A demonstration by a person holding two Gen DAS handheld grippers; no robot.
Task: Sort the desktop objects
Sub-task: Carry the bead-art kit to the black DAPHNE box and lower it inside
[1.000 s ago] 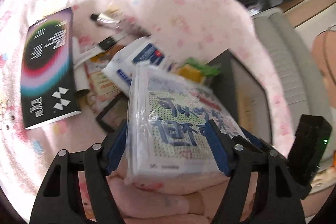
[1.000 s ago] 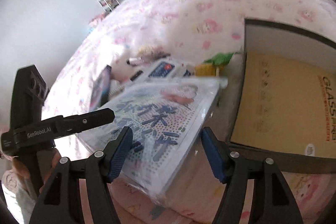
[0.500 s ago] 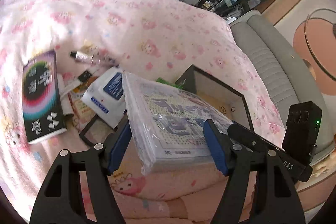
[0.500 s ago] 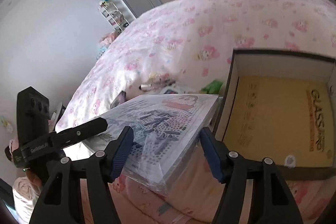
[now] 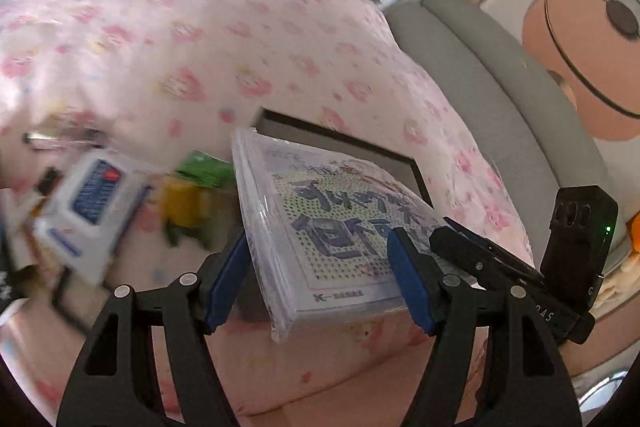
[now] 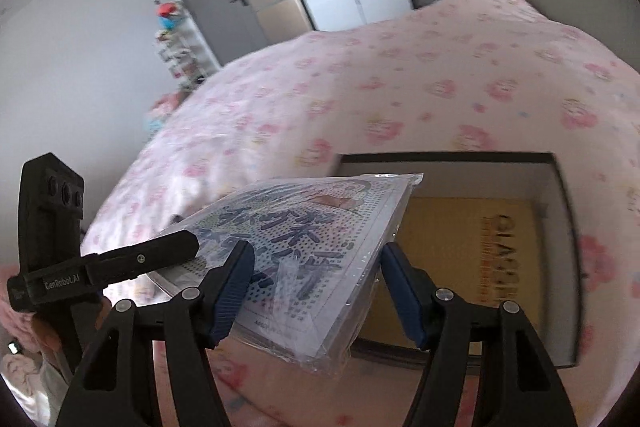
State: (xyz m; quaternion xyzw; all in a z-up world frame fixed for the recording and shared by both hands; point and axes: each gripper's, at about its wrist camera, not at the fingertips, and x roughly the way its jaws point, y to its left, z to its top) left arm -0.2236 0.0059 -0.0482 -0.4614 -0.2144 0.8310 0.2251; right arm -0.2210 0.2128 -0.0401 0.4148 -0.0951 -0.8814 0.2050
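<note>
Left wrist view: flat plastic-wrapped pack with blue lettering (image 5: 336, 231) is held off the pink floral bedspread (image 5: 200, 39), both the left gripper (image 5: 316, 271) and the right gripper (image 6: 316, 291) clamped across its width, far corner over the open dark-rimmed box (image 6: 560, 227). Risks: slick wrap slips from the pads; uneven hands twist it; corner catches the rim; it lands half outside

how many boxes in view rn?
1. An open dark-rimmed box sits on the pink bedspread, right of the plastic-wrapped pack held between both grippers. In the left wrist view only its rim shows behind the pack; blurred clutter might hide more.
</note>
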